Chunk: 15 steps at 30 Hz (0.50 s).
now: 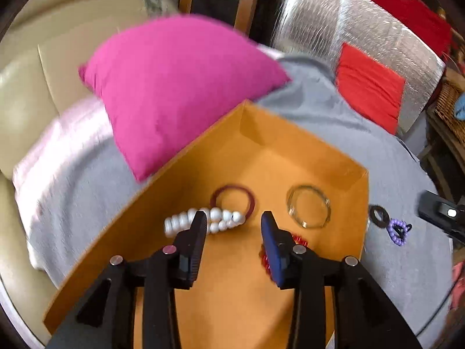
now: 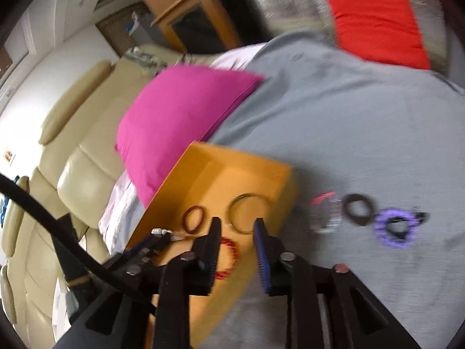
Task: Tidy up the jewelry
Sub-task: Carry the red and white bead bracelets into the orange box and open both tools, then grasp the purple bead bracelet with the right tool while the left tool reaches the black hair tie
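Both views are pretty motion-blurred, so fine detail is mushy. Closest in, the left gripper [image 1: 232,218] hangs over the orange box [image 1: 305,157] with its fingers spread wide and nothing between them; its left finger covers the middle of the white bead bracelet [image 1: 216,221], and its right finger hides most of a red beaded bracelet [image 1: 299,240], only a sliver poking out. The right gripper [image 2: 237,224] is wide open too and empty, sitting over the box's right edge. From that side the red bracelet [image 2: 229,257] shows more, though the left finger cuts off part of the loop. Further into the box, a dark red bangle [image 1: 232,200] lies just behind the white beads, touching or overlapping them, hard to say which. A thin gold bangle [image 1: 308,210] sits apart from it nearer the box's right wall. Outside the box on the grey blanket [image 2: 334,116] there's a smeared clear-and-red thing [image 2: 325,212] I can't identify, then a dark ring [image 2: 359,209], then a purple bead bracelet [image 2: 395,229] with something black on it. Farther back: pink pillow [image 1: 174,87] against the box's far-left wall, red cushion [image 1: 369,87], cream sofa [image 2: 72,151].
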{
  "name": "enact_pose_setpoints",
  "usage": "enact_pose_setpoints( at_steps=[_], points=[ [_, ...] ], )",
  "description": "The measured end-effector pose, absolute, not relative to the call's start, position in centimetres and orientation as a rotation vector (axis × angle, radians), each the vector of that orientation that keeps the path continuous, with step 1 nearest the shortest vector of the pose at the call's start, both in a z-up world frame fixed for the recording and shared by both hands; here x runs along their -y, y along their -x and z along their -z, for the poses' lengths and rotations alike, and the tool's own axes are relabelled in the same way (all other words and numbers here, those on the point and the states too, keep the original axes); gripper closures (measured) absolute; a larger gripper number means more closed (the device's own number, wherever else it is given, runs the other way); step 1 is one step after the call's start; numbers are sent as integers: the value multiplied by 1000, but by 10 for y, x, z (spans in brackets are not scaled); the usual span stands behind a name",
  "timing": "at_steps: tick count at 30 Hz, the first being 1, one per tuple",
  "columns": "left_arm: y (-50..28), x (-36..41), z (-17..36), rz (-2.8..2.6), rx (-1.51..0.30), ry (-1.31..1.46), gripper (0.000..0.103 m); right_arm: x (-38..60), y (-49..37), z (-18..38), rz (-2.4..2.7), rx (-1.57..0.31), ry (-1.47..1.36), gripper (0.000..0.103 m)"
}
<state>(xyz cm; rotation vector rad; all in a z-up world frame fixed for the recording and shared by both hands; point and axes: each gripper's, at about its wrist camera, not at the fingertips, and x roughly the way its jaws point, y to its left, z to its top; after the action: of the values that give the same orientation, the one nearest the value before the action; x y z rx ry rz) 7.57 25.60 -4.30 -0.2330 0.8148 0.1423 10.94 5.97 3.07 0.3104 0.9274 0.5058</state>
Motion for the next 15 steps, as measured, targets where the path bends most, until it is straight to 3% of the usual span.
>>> enact_pose_setpoints(
  at_steps=[3, 9, 15],
  points=[
    [-73, -242, 31, -162, -747, 186, 53, -5, -99, -32, -439, -894, -359, 67],
    [-66, -219, 14, -153, -654, 152, 53, 97, -81, -5, -282, -895, -487, 67],
    [-69, -185, 12, -125, -641, 93, 52, 130, -89, 34, -265, -963, -584, 68]
  ],
)
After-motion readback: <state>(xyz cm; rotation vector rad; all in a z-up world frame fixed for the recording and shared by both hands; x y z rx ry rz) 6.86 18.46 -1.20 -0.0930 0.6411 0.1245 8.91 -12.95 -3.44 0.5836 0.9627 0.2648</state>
